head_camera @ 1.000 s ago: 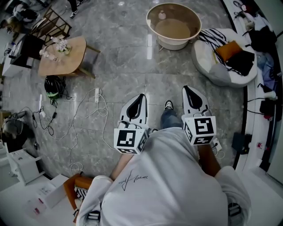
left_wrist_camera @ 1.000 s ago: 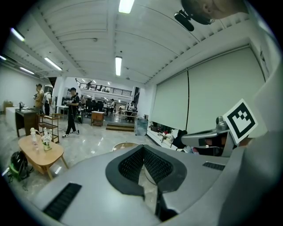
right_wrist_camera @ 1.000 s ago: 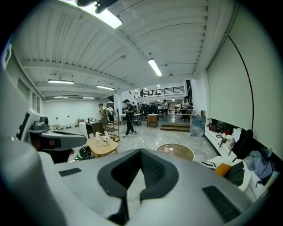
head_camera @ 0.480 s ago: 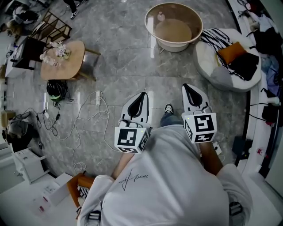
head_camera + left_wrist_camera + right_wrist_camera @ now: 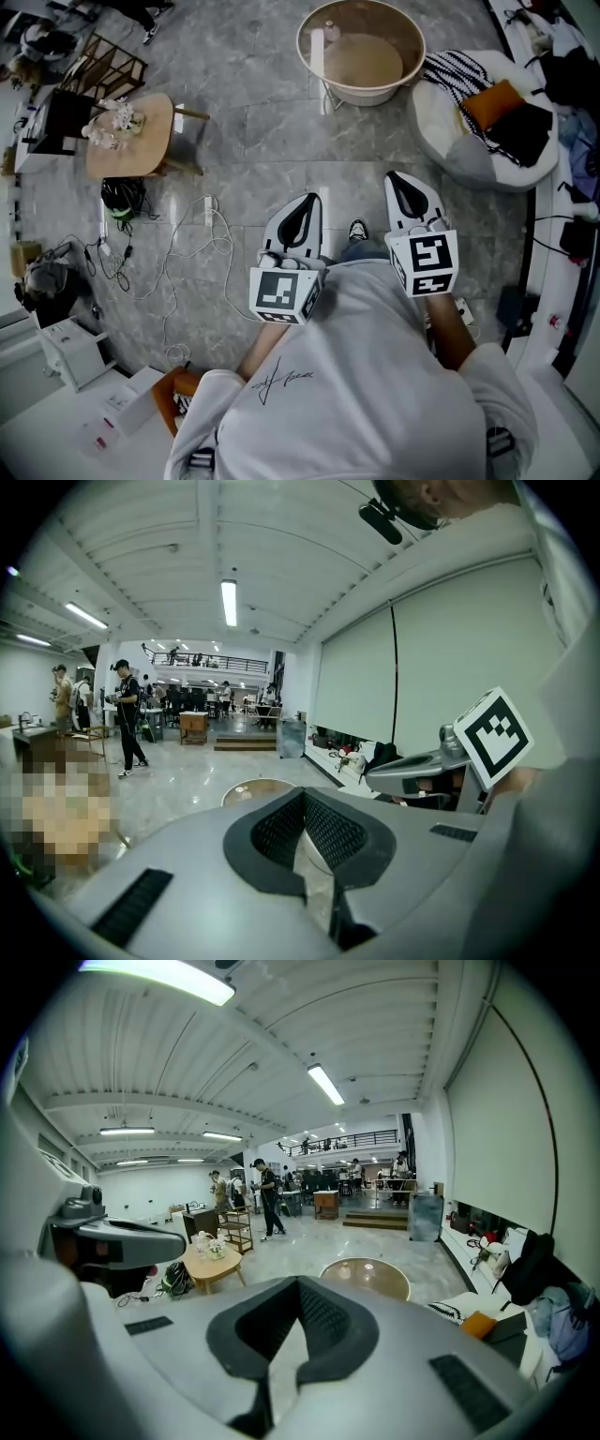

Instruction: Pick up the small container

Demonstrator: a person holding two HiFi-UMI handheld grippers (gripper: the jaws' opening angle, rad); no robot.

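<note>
Since a second ago both grippers have travelled forward with the person, and the wooden side table (image 5: 131, 141) and the floor cables (image 5: 178, 244) have slipped a little down the head view. The round glass-topped table (image 5: 361, 94) now shows slightly larger.

The grey marble floor (image 5: 253, 141) fills most of that view. The person's white-shirted torso (image 5: 347, 375) covers the bottom of it. A white beanbag (image 5: 450, 141) with a striped cloth lies ahead and to the right of the right jaws.

The left gripper (image 5: 304, 206) and the right gripper (image 5: 398, 183) are held out side by side before the chest. They run parallel, pointing ahead and slightly down, with their marker cubes (image 5: 284, 292) nearest the body. In the left gripper view the left gripper (image 5: 303, 794) has its jaw tips pressed together with nothing between them. The right gripper (image 5: 298, 1283) is closed and empty in the same way.

The small container (image 5: 330, 34) stands on the glass top near the table's left rim. It is well ahead of both jaws, between the lines along which they point. It is pale with a narrower top. In the right gripper view the container (image 5: 344, 1269) sits just above and right of the jaw tips, too small to show more.
</note>
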